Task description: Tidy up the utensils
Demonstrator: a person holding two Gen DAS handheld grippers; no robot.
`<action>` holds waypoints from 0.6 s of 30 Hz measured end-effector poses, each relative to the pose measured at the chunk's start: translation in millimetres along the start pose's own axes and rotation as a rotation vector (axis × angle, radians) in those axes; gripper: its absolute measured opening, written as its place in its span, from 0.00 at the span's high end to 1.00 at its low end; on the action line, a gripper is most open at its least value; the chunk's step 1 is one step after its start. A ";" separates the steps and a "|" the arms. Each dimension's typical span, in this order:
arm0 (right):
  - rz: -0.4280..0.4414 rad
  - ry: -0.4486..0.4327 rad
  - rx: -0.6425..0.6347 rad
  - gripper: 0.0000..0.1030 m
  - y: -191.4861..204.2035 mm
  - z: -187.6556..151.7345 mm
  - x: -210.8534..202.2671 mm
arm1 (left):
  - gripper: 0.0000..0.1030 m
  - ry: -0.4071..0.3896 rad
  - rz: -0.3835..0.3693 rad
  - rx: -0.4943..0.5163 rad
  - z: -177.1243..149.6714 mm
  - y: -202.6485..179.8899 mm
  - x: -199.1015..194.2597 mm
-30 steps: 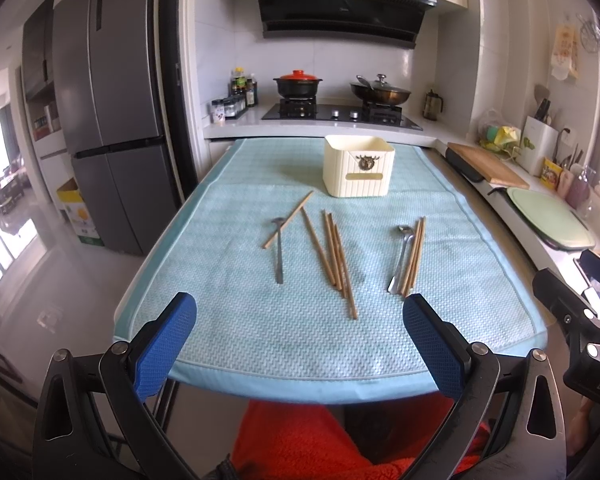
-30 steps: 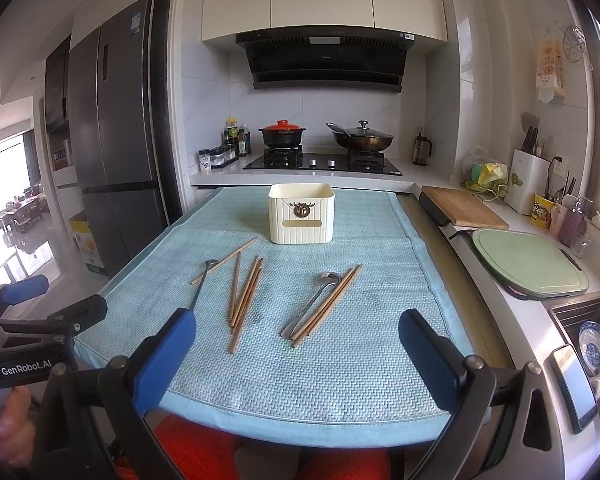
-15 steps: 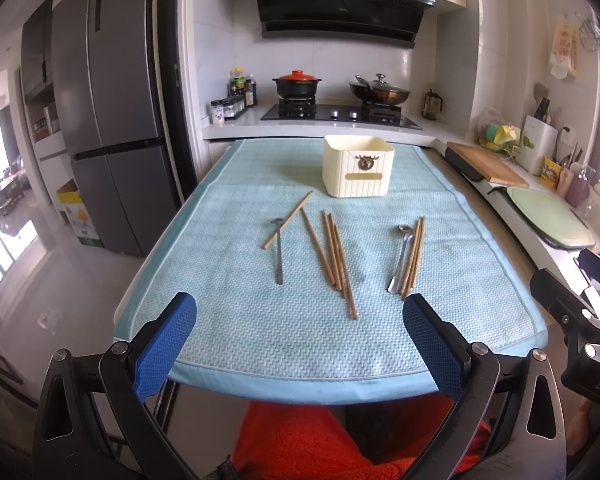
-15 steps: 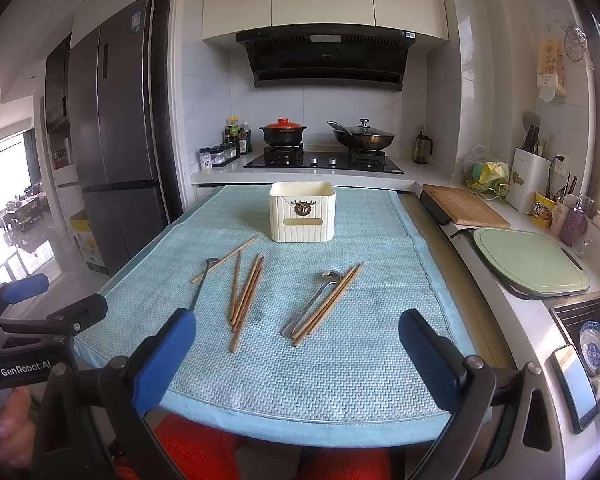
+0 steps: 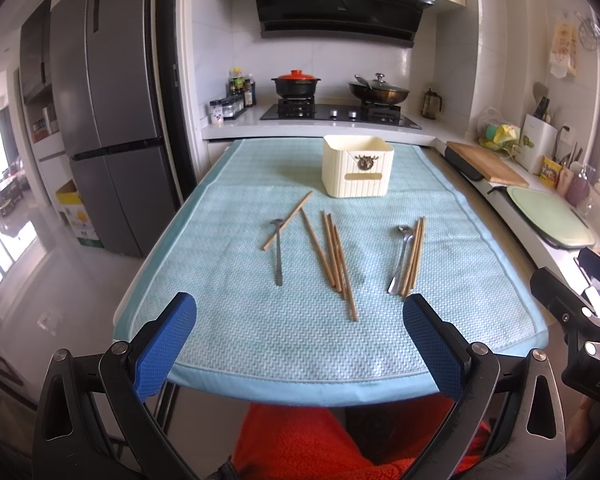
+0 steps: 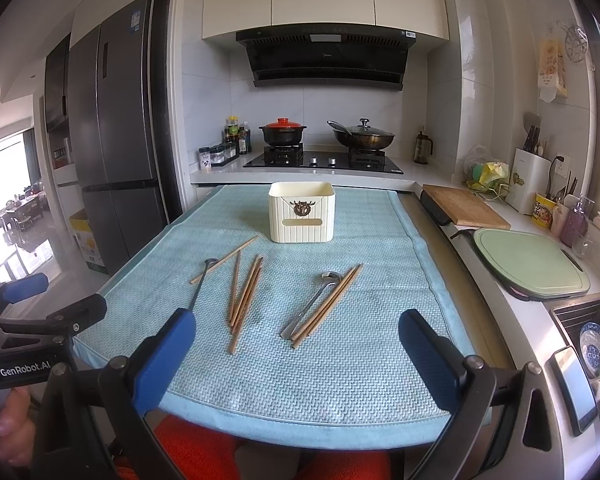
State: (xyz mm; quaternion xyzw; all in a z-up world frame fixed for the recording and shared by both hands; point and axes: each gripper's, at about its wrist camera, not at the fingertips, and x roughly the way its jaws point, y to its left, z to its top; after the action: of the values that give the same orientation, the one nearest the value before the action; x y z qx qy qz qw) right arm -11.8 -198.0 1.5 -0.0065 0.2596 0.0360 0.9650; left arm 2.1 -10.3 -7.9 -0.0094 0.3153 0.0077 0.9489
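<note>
Lying loose on the blue mat, the utensils sit in three clusters, all ahead of both claws and touched by neither. Left cluster: a dark spoon with a single chopstick crossing its neck. Middle: a bundle of chopsticks, fanned slightly, the longest end reaching nearest us. Right: a silver spoon lying just beside a chopstick pair, roughly parallel, touching or nearly so.

We see the cream utensil box upright at the far end of the mat, well apart from the utensils; we can't see its inside from here.

Left gripper: blue pads spread wide, nothing between them, hovering at the near mat edge; middle bundle sits roughly centred ahead of it. Right gripper: pads also wide apart and empty, near edge too; the silver spoon and pair lie straight ahead between its fingers' lines.

Beyond: stove with two pots, fridge at left, cutting boards at right.
</note>
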 end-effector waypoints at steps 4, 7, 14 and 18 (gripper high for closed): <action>0.002 0.003 -0.001 0.00 0.0 0.4 1.2 | 0.00 0.006 0.002 0.007 -0.5 -2.1 3.6; 0.002 0.009 0.001 0.00 -0.1 2.2 4.9 | 0.00 0.012 0.005 0.011 -0.2 -1.8 7.8; 0.004 0.026 0.002 0.00 -2.9 4.7 13.6 | 0.00 0.030 0.011 0.016 3.1 -0.7 18.5; 0.006 0.037 0.003 0.00 -3.2 5.6 19.3 | 0.00 0.035 -0.009 0.025 1.8 -0.3 23.4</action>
State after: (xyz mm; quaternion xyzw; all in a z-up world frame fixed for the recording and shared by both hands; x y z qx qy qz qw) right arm 7.9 -199.7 -3.3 -0.0049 0.2775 0.0383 0.9599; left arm 21.9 -10.3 -20.4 0.0010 0.3317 -0.0006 0.9434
